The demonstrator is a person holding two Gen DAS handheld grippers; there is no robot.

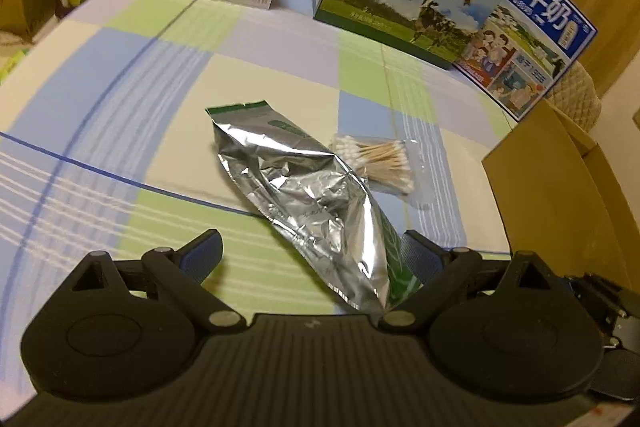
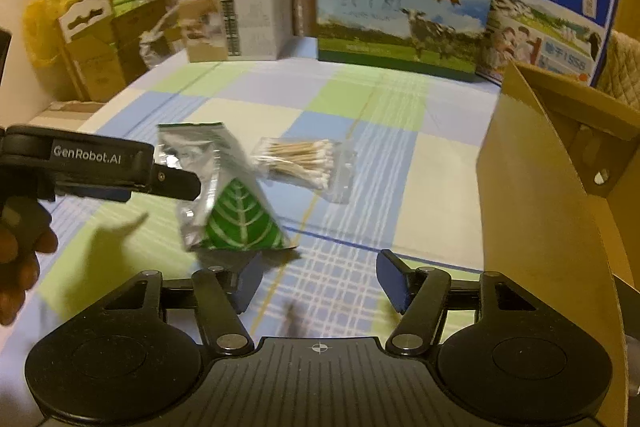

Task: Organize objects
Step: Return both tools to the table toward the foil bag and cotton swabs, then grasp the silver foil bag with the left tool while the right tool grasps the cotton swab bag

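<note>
My left gripper (image 1: 310,255) is spread wide, the foil pouch (image 1: 316,203) against one finger; only my right view reveals its green leaf print. My right gripper (image 2: 320,281) gapes empty.

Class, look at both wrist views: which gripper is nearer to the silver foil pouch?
Left. The left gripper has the silver foil pouch between its open fingers; the right gripper hangs open just short of it, nothing between its fingers.

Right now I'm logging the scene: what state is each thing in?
Foil pouch: off the bed, at the left gripper, top torn open.
Left gripper: fingers spread.
Right gripper: open, empty.
Cotton swab bag: lying flat on the bed.
Cardboard box: flap up.
</note>
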